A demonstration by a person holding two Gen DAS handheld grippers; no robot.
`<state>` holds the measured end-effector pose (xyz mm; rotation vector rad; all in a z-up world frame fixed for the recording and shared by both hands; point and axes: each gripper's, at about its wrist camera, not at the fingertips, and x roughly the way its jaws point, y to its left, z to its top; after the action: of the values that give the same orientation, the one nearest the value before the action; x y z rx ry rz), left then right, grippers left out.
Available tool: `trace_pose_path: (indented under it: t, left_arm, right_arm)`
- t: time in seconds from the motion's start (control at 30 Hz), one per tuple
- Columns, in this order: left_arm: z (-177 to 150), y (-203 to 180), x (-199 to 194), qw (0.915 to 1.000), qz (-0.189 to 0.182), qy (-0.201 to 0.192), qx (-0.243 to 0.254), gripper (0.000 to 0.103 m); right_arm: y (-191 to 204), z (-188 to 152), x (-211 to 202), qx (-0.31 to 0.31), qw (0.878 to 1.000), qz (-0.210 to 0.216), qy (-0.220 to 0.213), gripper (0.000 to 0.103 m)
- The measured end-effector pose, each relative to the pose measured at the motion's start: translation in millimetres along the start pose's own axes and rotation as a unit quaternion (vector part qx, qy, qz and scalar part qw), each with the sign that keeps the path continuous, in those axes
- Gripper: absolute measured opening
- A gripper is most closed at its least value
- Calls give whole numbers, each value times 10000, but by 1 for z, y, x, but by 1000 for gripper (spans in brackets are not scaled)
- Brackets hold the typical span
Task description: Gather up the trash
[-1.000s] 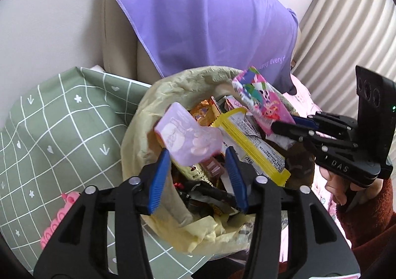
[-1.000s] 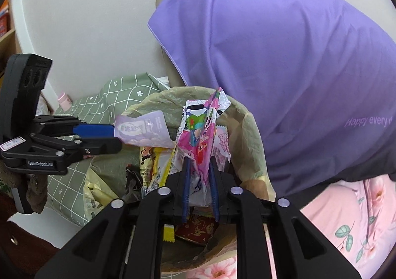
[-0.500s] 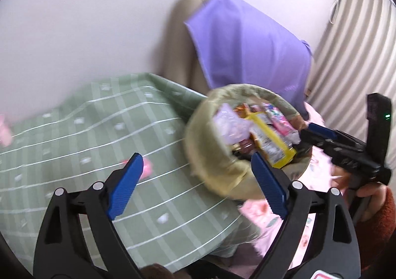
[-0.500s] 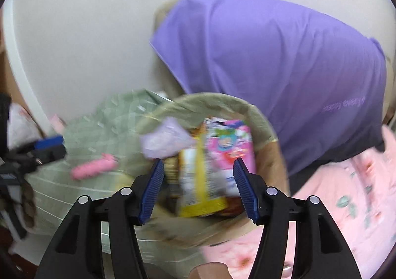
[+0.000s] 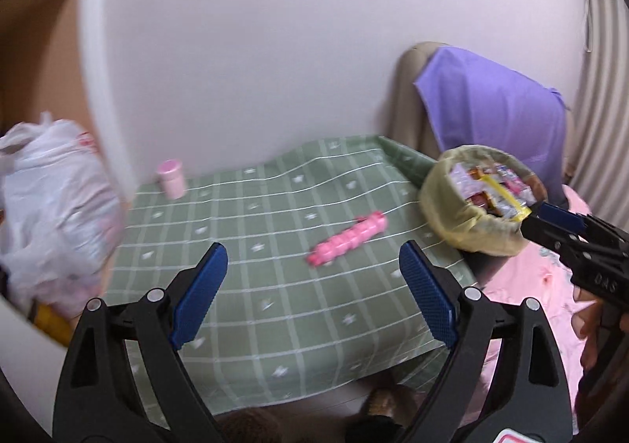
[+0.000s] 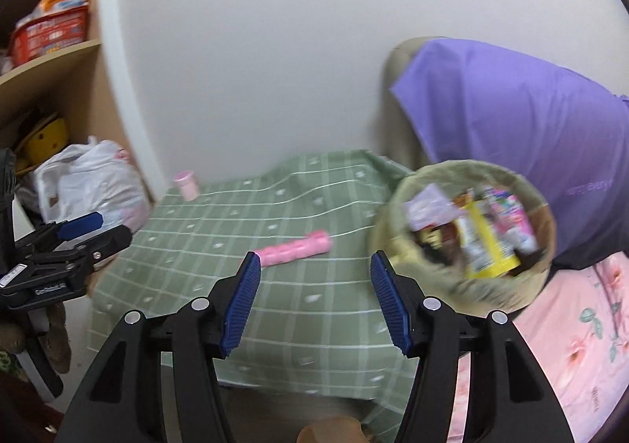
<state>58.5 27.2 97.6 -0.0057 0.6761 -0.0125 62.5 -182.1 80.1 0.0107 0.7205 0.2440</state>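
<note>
Both grippers, left [image 5: 312, 297] and right [image 6: 314, 303]: jaws wide apart, empty, just opened. Round bin lined with yellow-green bag [image 6: 460, 234], full of wrappers, sits right of green checked tabletop [image 5: 275, 285]. Likely next: pink ridged roll [image 5: 348, 238].

Tablecloth [image 5: 275, 305] covers the table against the wall. Roll-shaped pack [image 5: 346, 242] lies near the cloth's middle, small jar [image 5: 171, 179] stands at the back left by the wall. Lined bin [image 5: 452, 215] full of wrappers [image 5: 491, 191] sits just off the cloth's right edge, draped chair [image 5: 491, 116] behind it. Plastic bag [image 6: 90, 183] sits left of the table, shelves [image 6: 47, 57] above it.
</note>
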Motion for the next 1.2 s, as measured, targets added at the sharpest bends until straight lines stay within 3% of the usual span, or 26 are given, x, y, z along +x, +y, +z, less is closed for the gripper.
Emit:
trace_pose_path:
  t: [0.13, 0.37, 1.2]
  left_arm:
    - [-14, 12, -18, 9998, 198, -9, 22, 85]
    - [-22, 17, -34, 9999, 107, -88, 5, 85]
    - [-22, 19, -48, 9997, 59, -235, 28, 85]
  right_arm:
    - [24, -5, -11, -115, 9999, 11, -86, 55]
    - [48, -10, -19, -285, 9995, 10, -108, 55]
    - [63, -13, -28, -285, 9993, -2, -222, 55]
